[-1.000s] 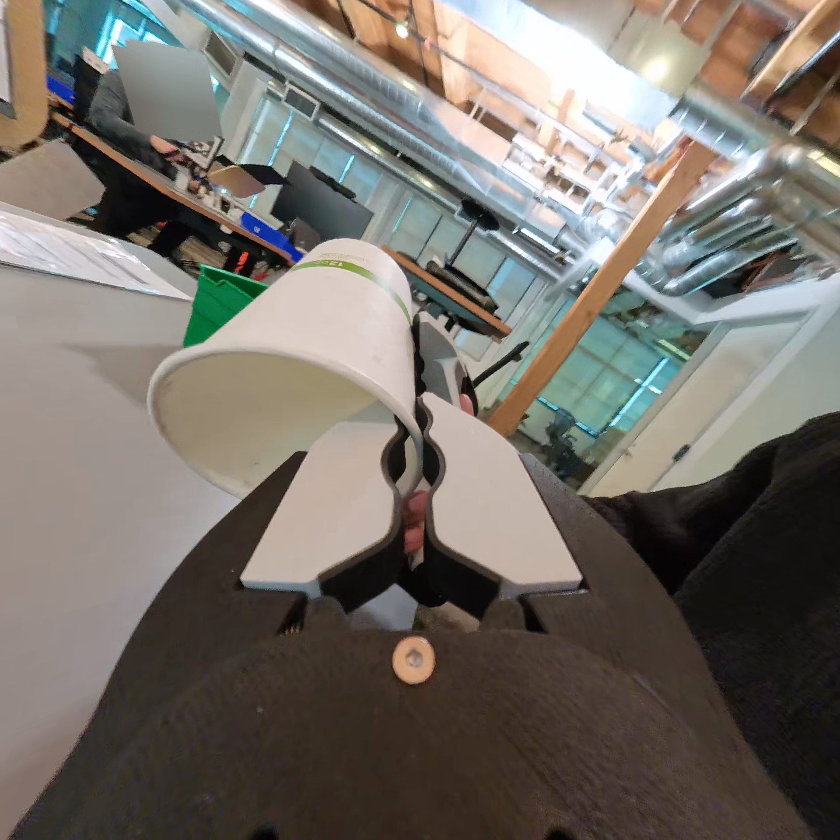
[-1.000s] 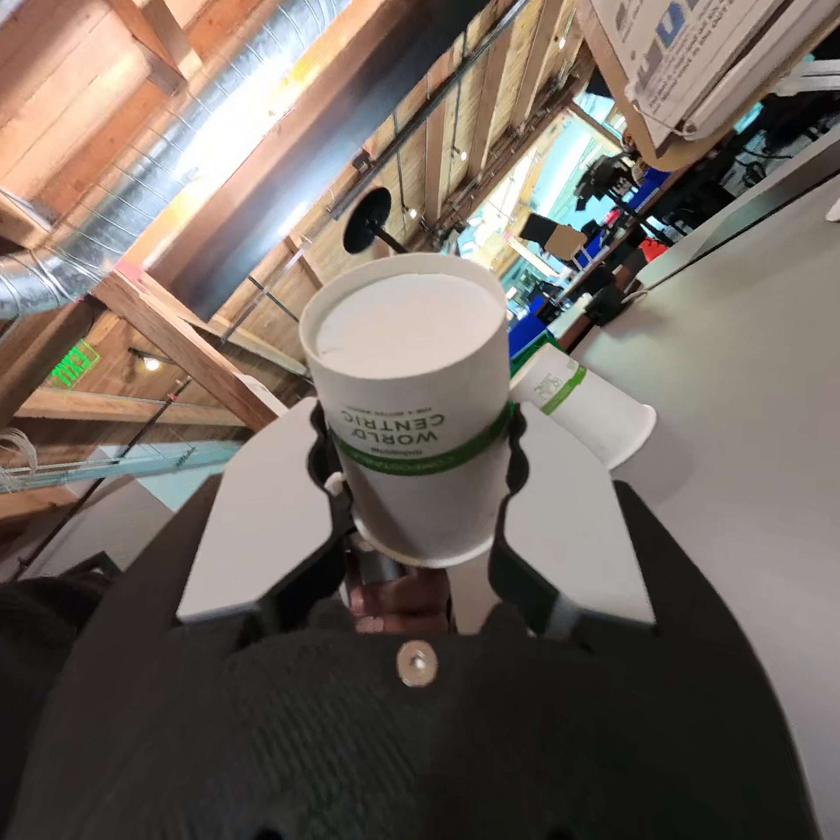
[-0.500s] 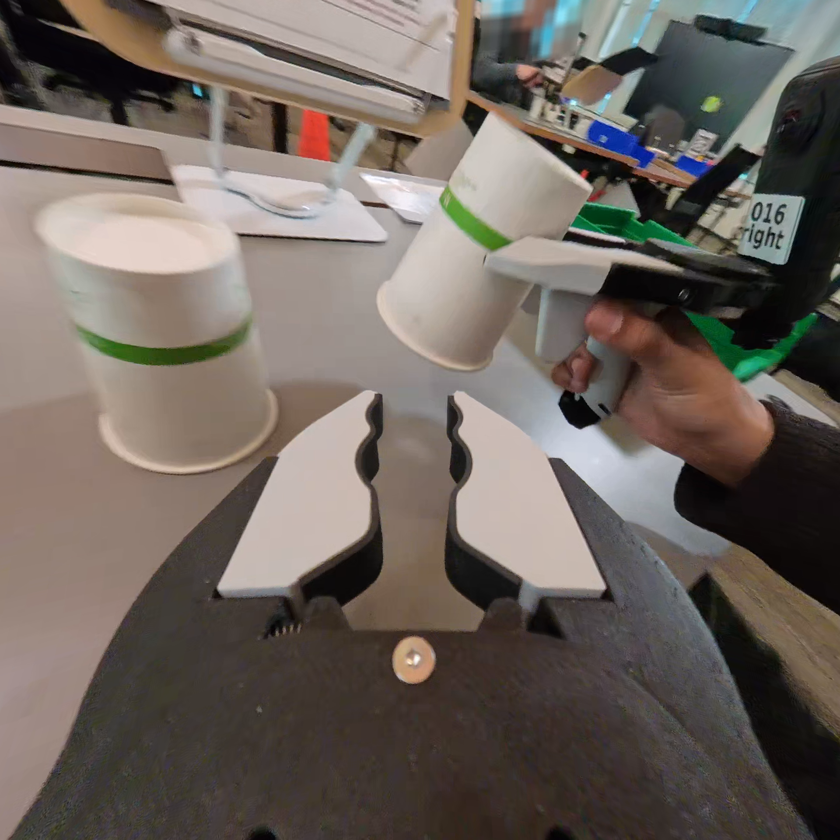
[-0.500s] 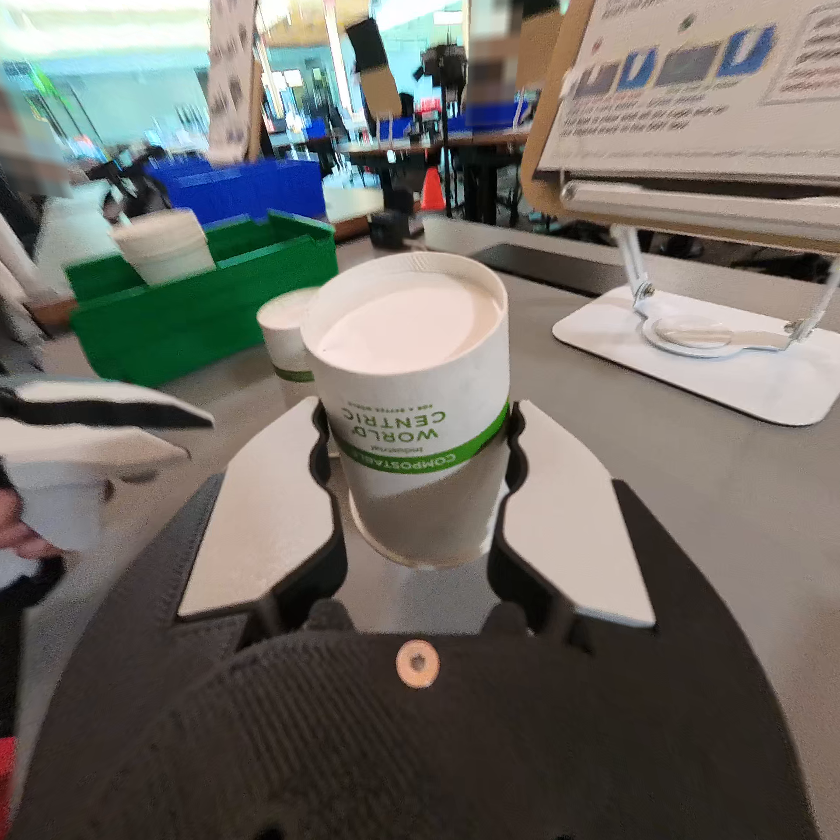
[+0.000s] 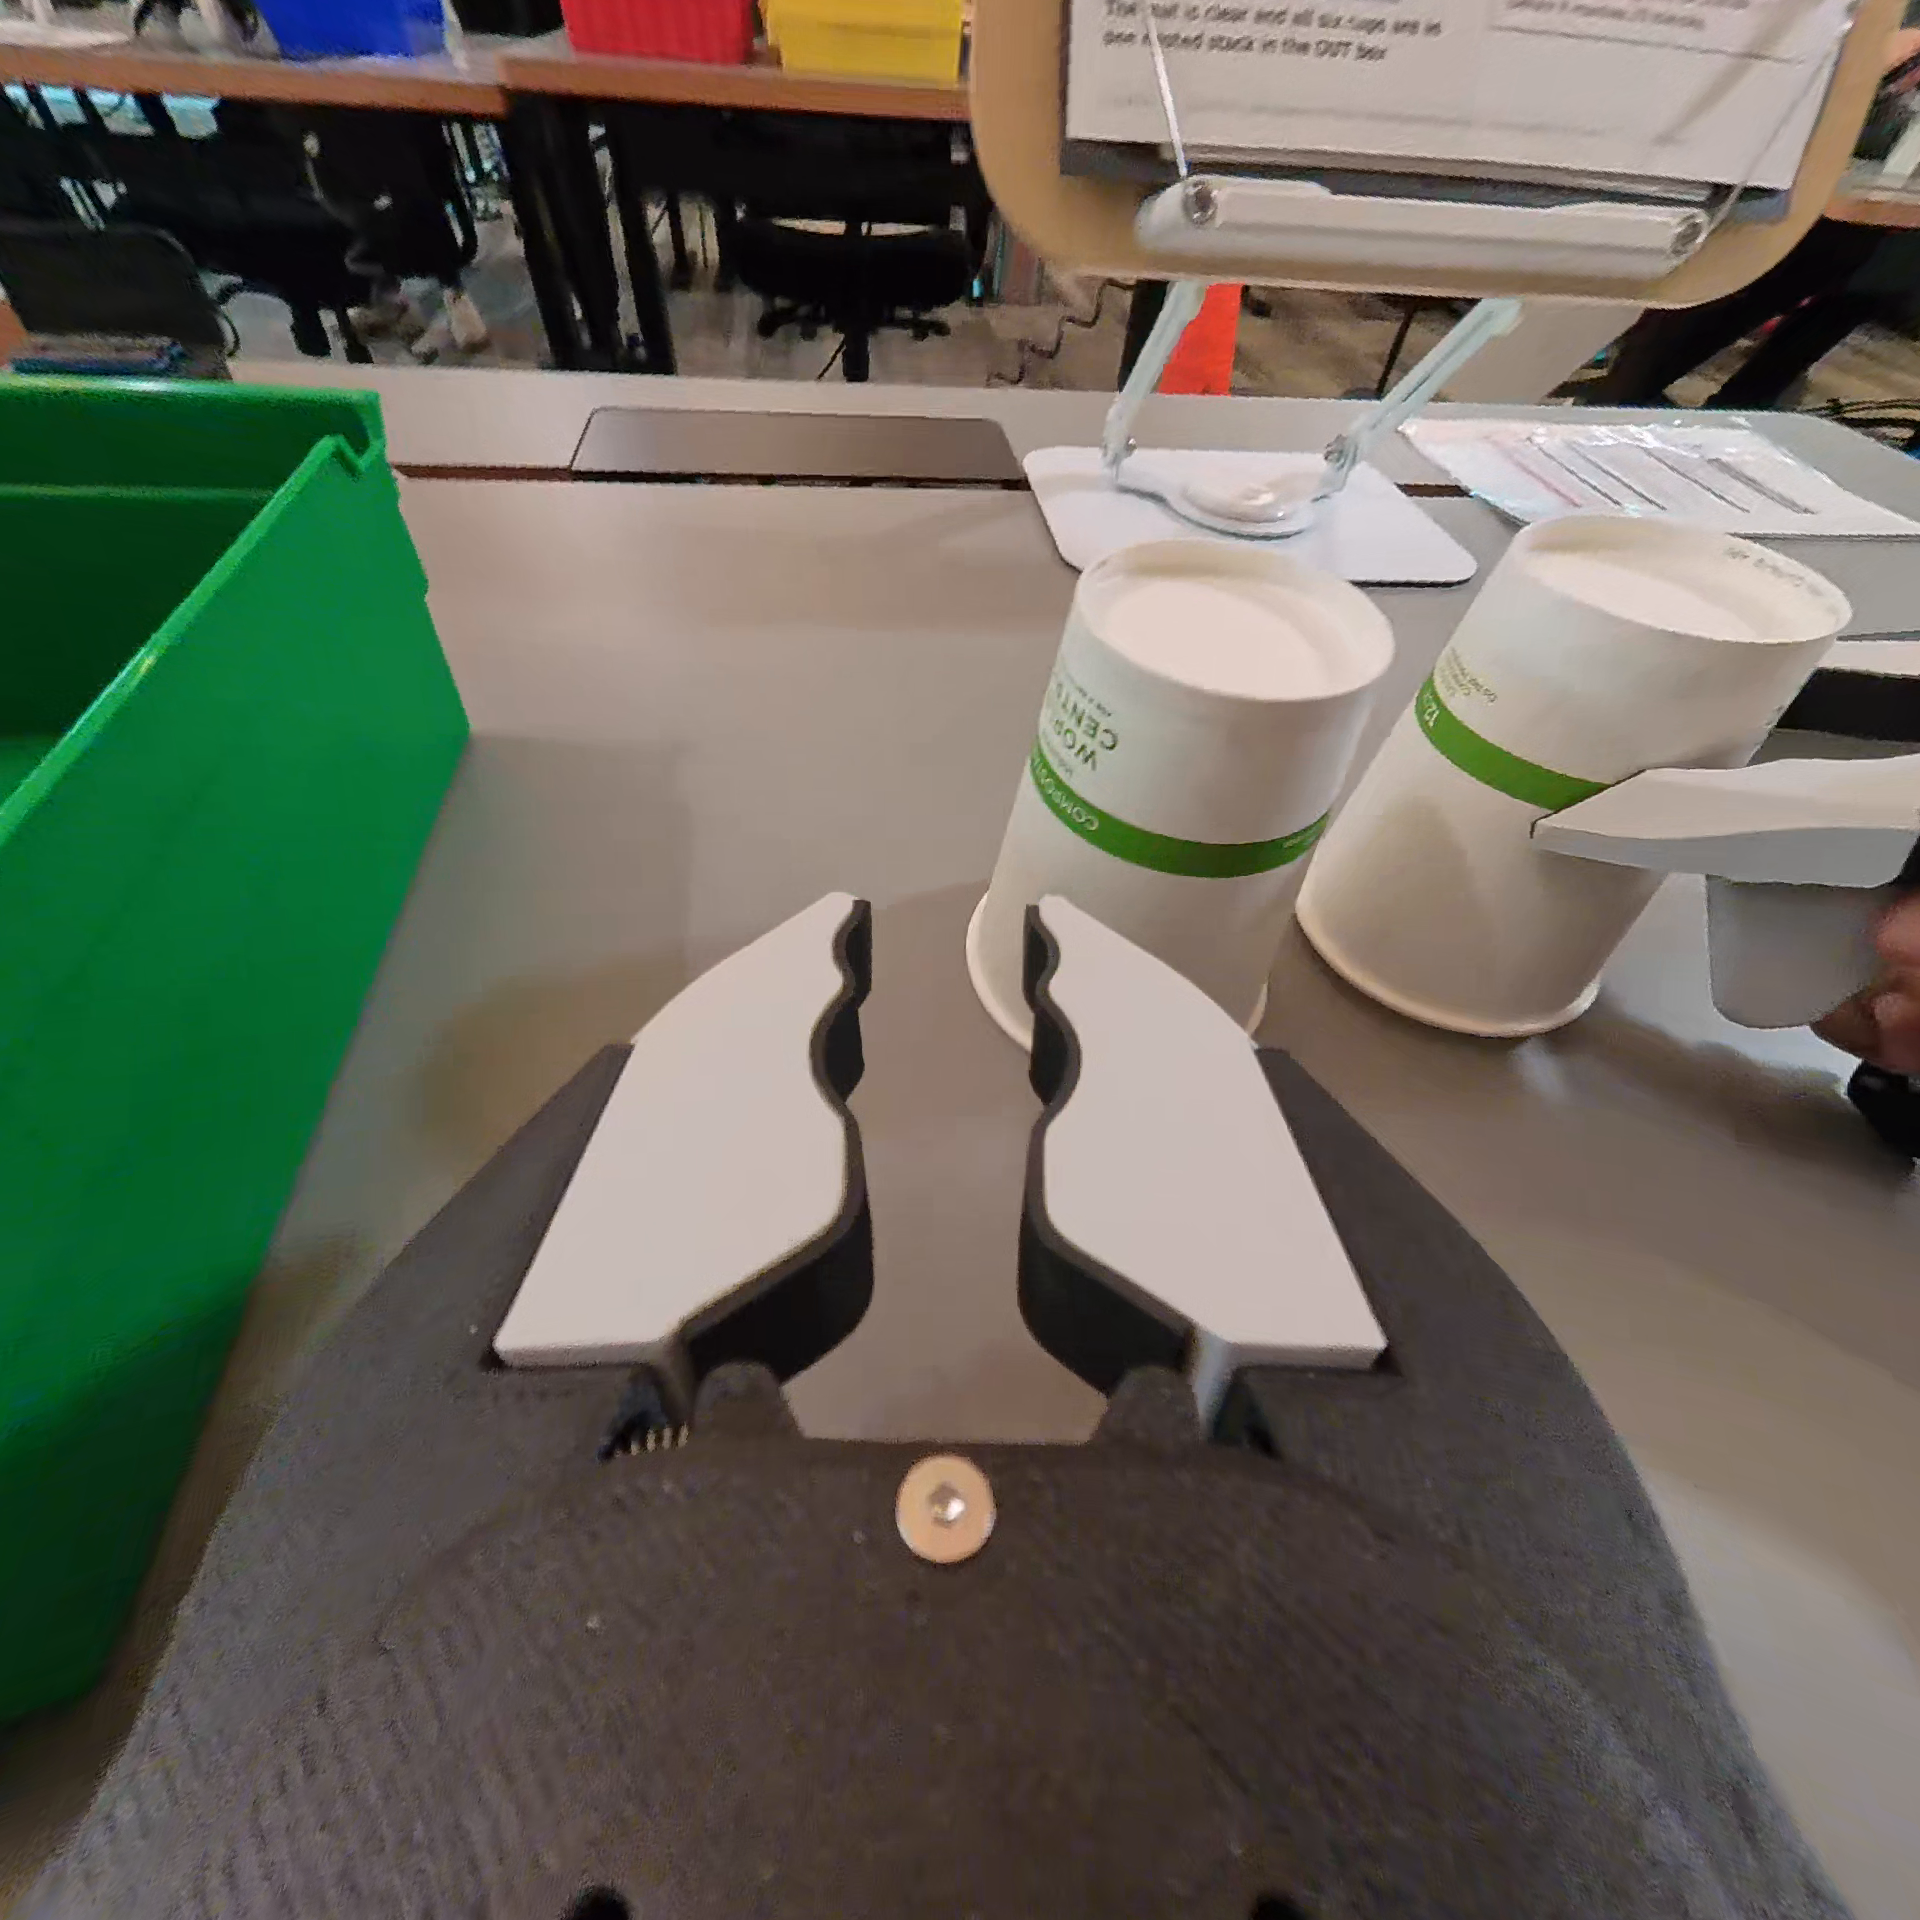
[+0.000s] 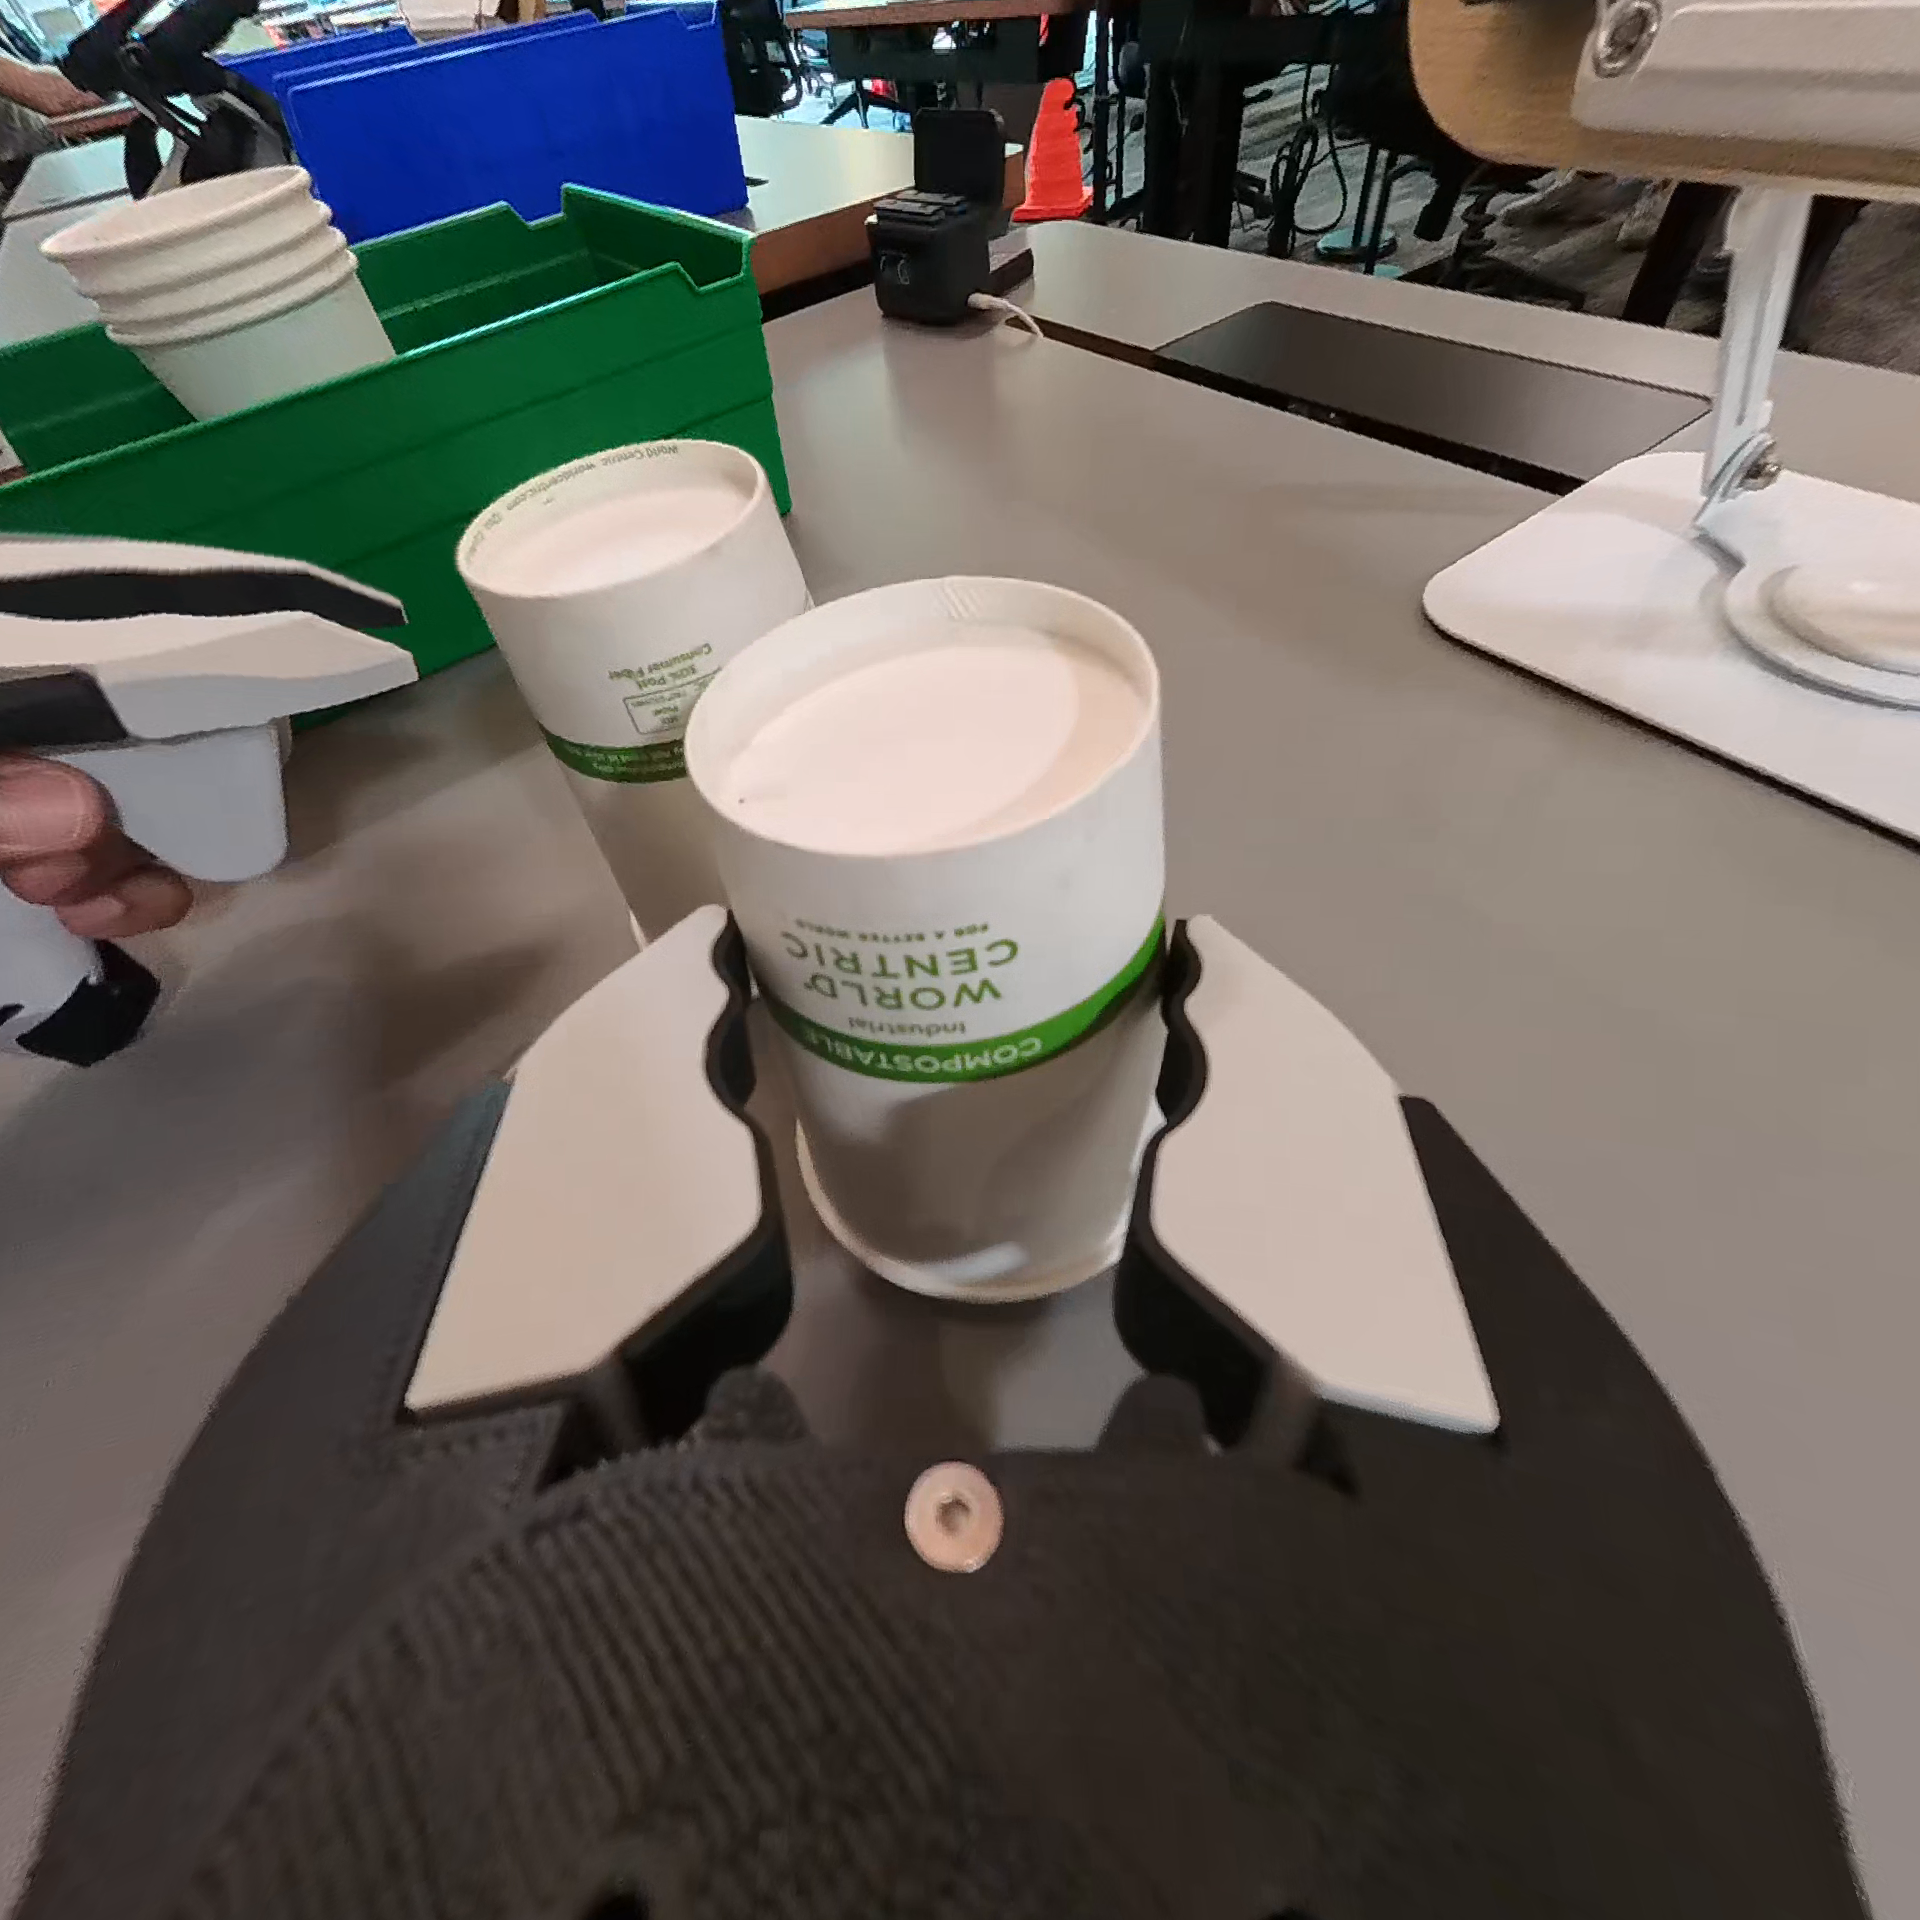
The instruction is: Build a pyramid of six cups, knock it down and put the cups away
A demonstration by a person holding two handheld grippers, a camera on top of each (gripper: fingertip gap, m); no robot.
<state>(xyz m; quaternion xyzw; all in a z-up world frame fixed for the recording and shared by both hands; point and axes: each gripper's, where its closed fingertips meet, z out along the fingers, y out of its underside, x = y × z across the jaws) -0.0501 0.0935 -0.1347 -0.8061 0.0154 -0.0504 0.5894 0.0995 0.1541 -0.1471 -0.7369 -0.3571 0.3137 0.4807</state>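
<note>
Two white paper cups with green bands are upside down on the grey table (image 5: 727,727). My left gripper (image 5: 945,925) is open and empty, low over the table. One cup (image 5: 1174,769) stands just right of its right fingertip. My right gripper (image 6: 951,935) is shut on the second cup (image 6: 935,810), gripping it at the green band. In the left wrist view this cup (image 5: 1538,790) is tilted beside the first, with a right finger (image 5: 1714,821) on its side. In the right wrist view the free cup (image 6: 634,623) stands behind the held one, and the left gripper (image 6: 400,636) is at the left.
A green bin (image 5: 208,831) stands at the left; in the right wrist view the green bin (image 6: 468,416) holds a stack of white cups (image 6: 218,301). A clipboard stand (image 5: 1247,509) is at the back of the table. A blue bin (image 6: 520,114) and a black device (image 6: 925,260) lie beyond.
My left gripper let go of the cup it held up, which now stands on the table. My right gripper came down with its cup, right beside that one.
</note>
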